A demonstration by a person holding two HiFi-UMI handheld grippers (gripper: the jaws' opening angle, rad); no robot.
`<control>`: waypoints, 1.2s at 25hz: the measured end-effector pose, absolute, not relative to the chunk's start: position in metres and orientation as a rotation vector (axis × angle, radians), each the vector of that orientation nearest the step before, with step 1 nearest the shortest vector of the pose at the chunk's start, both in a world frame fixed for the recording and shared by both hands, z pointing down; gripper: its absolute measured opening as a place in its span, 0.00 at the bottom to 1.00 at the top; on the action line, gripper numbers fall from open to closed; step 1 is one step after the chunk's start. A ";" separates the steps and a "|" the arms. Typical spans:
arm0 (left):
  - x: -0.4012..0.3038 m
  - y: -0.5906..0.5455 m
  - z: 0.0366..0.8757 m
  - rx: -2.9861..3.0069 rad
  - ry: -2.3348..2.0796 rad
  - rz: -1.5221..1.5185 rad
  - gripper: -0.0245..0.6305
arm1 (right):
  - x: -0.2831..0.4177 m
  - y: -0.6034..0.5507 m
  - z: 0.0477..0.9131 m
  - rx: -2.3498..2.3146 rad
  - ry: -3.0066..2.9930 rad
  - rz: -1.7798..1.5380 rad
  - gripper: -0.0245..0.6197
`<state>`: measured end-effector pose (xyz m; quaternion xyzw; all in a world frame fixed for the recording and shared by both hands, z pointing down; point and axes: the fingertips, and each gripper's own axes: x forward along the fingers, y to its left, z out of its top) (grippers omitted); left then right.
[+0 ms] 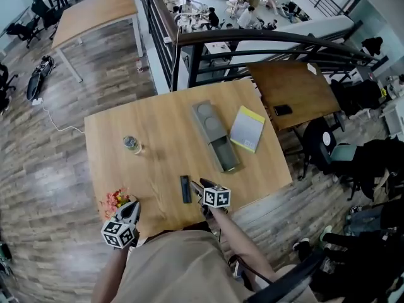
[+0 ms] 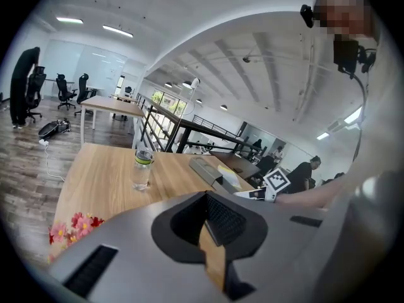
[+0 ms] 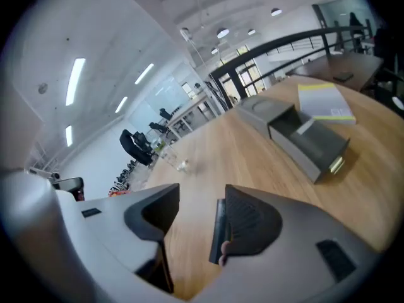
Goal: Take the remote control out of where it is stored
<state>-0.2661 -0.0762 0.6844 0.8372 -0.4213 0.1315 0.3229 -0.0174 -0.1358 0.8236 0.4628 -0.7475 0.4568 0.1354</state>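
The black remote control (image 1: 185, 189) lies flat on the wooden table (image 1: 158, 122), near its front edge. My right gripper (image 1: 198, 185) hovers just to the right of it, open. In the right gripper view the remote control (image 3: 218, 232) shows in the gap between the jaws, close by the right finger (image 3: 249, 223), and neither pad presses on it. The grey storage box (image 1: 213, 131) stands further back with its drawer pulled out. My left gripper (image 1: 130, 211) is at the table's front left corner, shut and empty (image 2: 205, 197).
A yellow-edged notebook (image 1: 247, 128) lies right of the box. A small water bottle (image 1: 132, 144) stands at the table's left, and a bunch of flowers (image 1: 113, 201) lies by the left gripper. A second desk (image 1: 293, 93) and railing are behind.
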 end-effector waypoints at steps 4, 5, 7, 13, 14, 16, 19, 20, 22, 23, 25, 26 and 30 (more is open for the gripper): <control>-0.261 -0.086 0.667 2.223 -1.107 0.281 0.04 | 0.001 -0.140 0.750 1.433 -2.335 1.122 0.39; -0.261 -0.088 0.664 2.230 -1.106 0.270 0.04 | 0.005 -0.142 0.735 1.454 -2.367 1.083 0.39; -0.260 -0.092 0.656 2.239 -1.108 0.254 0.04 | 0.012 -0.145 0.713 1.496 -2.415 1.039 0.39; -0.257 -0.103 0.639 2.237 -1.138 0.195 0.04 | 0.031 -0.154 0.669 1.579 -2.505 0.945 0.38; -0.256 -0.105 0.636 2.236 -1.144 0.185 0.04 | 0.033 -0.156 0.662 1.583 -2.520 0.923 0.38; -0.252 -0.109 0.630 2.235 -1.153 0.172 0.04 | 0.037 -0.160 0.648 1.589 -2.550 0.885 0.38; -0.244 -0.113 0.619 2.242 -1.166 0.152 0.04 | 0.043 -0.163 0.625 1.590 -2.596 0.821 0.38; -0.241 -0.115 0.613 2.248 -1.171 0.141 0.04 | 0.044 -0.164 0.616 1.590 -2.615 0.794 0.38; -0.235 -0.120 0.598 2.260 -1.184 0.116 0.04 | 0.047 -0.167 0.595 1.586 -2.661 0.734 0.38; -0.232 -0.123 0.589 2.266 -1.191 0.102 0.04 | 0.049 -0.169 0.584 1.582 -2.683 0.703 0.38; -0.225 -0.130 0.571 2.280 -1.207 0.064 0.04 | 0.053 -0.171 0.563 1.570 -2.723 0.642 0.38; -0.222 -0.133 0.561 2.290 -1.215 0.042 0.04 | 0.055 -0.172 0.552 1.561 -2.742 0.612 0.38; -0.205 -0.145 0.525 2.334 -1.249 -0.044 0.04 | 0.067 -0.174 0.511 1.532 -2.819 0.490 0.38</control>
